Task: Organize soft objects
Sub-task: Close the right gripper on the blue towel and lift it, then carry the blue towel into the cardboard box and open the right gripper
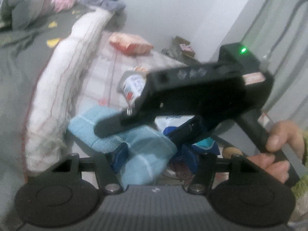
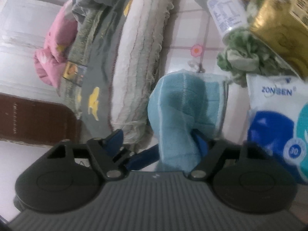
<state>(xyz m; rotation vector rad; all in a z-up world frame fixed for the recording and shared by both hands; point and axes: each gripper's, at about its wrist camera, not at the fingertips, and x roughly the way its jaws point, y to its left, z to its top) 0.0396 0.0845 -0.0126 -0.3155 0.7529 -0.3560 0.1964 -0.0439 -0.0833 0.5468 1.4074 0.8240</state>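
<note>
- While both tongs work on the light blue towel, it lies bunched on the checked sheet of the bed, just beside a rolled white quilt.
- The right gripper stands half wide: one pad touches the towel, the other is clearly apart from it.
- The left gripper has the towel between its pads; whether they press, I cannot tell.
- To do this well, I think each tong should take one corner, not the thick middle, so the cloth can open flat.
- No basket or open box is in view.
- The white and blue packet, the gold box and the white can look closed; their contents are hidden.
</note>
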